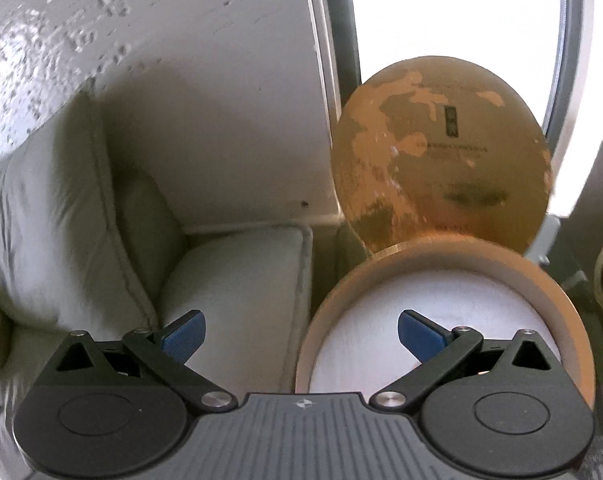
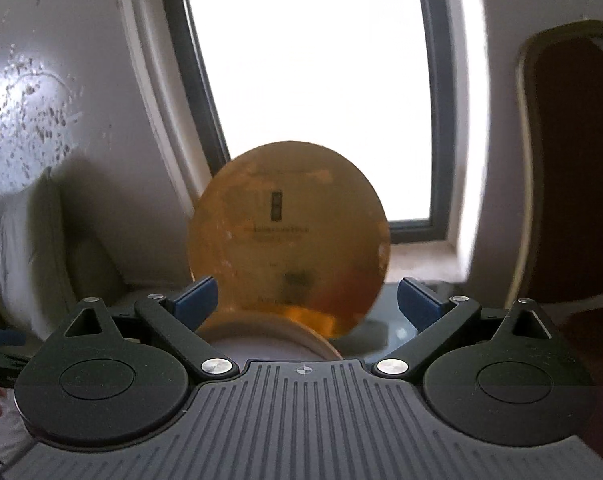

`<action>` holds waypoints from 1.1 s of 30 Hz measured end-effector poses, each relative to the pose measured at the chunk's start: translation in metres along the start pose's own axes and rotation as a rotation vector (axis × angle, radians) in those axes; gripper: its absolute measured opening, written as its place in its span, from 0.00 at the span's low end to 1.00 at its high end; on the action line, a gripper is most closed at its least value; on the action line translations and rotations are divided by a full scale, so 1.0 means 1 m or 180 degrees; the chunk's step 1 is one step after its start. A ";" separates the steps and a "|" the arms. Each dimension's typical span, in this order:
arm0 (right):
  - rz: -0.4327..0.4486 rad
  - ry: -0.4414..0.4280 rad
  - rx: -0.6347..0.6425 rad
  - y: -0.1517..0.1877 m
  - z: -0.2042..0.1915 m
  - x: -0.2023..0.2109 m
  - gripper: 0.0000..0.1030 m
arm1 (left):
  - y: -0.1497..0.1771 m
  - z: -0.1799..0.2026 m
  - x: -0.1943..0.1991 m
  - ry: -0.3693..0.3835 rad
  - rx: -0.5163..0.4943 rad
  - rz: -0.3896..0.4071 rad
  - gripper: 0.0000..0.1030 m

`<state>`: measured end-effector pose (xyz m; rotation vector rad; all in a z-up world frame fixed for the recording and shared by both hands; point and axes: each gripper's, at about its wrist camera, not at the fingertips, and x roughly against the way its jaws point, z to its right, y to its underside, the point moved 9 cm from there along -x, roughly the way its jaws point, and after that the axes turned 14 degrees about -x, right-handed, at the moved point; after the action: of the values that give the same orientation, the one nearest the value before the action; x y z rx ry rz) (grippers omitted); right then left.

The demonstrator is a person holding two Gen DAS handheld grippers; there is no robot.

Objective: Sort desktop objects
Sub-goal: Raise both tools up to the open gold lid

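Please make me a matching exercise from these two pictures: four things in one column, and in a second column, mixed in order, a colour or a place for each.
Things:
1. round lid
2. sofa cushion
3. chair back
4. claw pads

Descriptions:
A. blue
B. dark red, at the right edge of the right wrist view
C. golden orange, standing up in front of the window
D. pale grey, left of the round box

Pairs: 1-C, 2-D, 3-B, 4-A
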<state>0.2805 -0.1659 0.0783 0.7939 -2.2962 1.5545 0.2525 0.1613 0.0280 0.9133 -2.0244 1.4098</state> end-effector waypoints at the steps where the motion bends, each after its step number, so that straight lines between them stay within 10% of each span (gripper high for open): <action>1: 0.0024 -0.0008 -0.0008 -0.005 -0.001 -0.008 0.97 | -0.010 -0.002 -0.008 -0.0015 -0.0008 0.0021 0.99; 9: 0.0110 -0.0018 -0.0152 -0.055 0.008 -0.099 0.97 | -0.094 -0.026 -0.080 -0.0361 0.0160 0.0446 0.99; 21: 0.0412 0.0071 0.0065 -0.046 0.046 -0.228 0.97 | -0.111 0.003 -0.205 0.0254 0.0665 0.0647 0.99; 33: 0.0263 0.0012 0.0293 -0.013 0.061 -0.287 0.98 | -0.096 0.010 -0.248 0.0595 0.1096 0.0632 0.99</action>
<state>0.5281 -0.1410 -0.0782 0.7256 -2.2963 1.7067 0.4859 0.1880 -0.0973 0.6948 -1.8038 1.9191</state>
